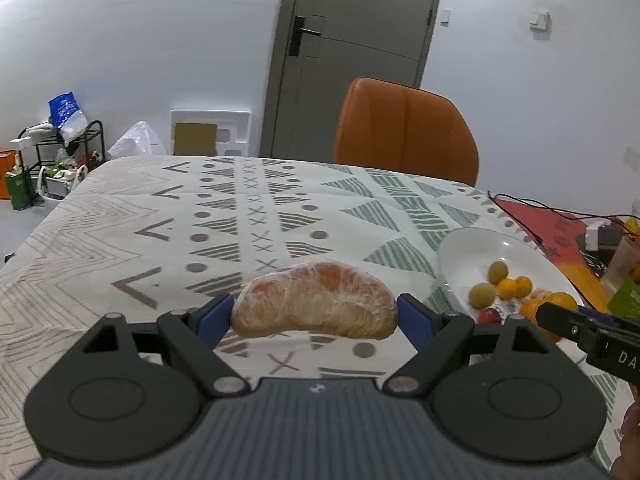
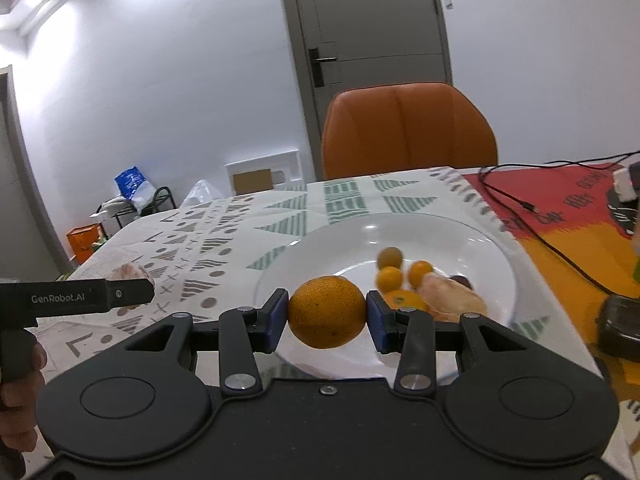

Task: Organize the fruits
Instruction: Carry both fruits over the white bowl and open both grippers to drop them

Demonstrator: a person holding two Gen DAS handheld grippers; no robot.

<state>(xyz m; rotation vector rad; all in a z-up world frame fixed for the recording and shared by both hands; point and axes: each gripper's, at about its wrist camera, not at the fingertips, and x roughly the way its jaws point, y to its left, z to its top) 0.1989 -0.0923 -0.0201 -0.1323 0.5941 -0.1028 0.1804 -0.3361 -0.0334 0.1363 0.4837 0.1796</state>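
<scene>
Pinching 1 peeled pomelo segment (image 1: 316, 300) by its ends above the bench (image 1: 120, 220), the left gripper (image 1: 316, 316) is spread wide; the plate (image 1: 472, 244) to its right shows about 7 small fruits, partly hidden. Right view: the right gripper (image 2: 327, 314) grips 1 orange (image 2: 327, 312) over the plate (image 2: 400, 232); the fruits behind are blurred.

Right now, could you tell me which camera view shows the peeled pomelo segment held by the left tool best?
The left wrist view: the peeled pink pomelo segment fills its centre, sharp, clamped between the left tool's blue pads. The right wrist view shows only a blurred sliver behind that tool's body.
</scene>
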